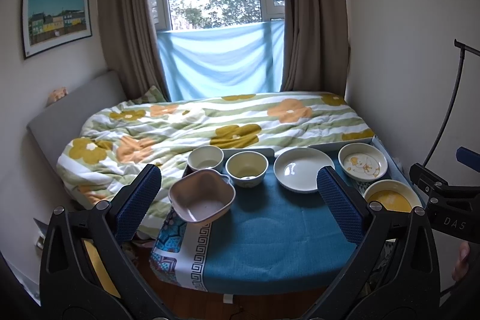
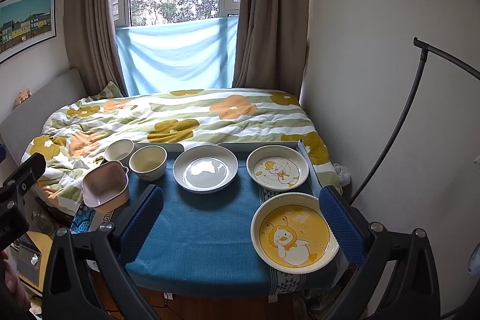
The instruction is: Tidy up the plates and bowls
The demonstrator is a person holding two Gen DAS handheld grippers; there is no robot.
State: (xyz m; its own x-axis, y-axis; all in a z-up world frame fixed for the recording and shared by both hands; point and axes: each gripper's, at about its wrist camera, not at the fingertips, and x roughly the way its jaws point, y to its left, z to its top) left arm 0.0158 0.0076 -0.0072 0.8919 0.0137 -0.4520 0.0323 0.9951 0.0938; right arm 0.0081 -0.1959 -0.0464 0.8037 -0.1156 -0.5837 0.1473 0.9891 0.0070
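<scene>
On the blue-clothed table (image 1: 270, 233) (image 2: 198, 233) stand a pink square bowl (image 1: 201, 196) (image 2: 105, 187) at the left edge, two cream round bowls (image 1: 205, 158) (image 1: 246, 168) (image 2: 118, 151) (image 2: 148, 162) behind it, a plain white plate (image 1: 303, 169) (image 2: 205, 168), a white duck plate (image 1: 363, 164) (image 2: 277, 168) and a yellow duck plate (image 1: 390, 197) (image 2: 295, 233) at the right. My left gripper (image 1: 240, 197) is open above the table's front, holding nothing. My right gripper (image 2: 240, 218) is open too, its right finger (image 2: 342, 227) beside the yellow plate.
A bed with a flowered quilt (image 1: 210, 125) (image 2: 168, 116) lies just behind the table. A metal tray edge (image 2: 306, 158) borders the table's back right. A curved black stand (image 2: 399, 125) rises by the right wall. The window and curtains are beyond the bed.
</scene>
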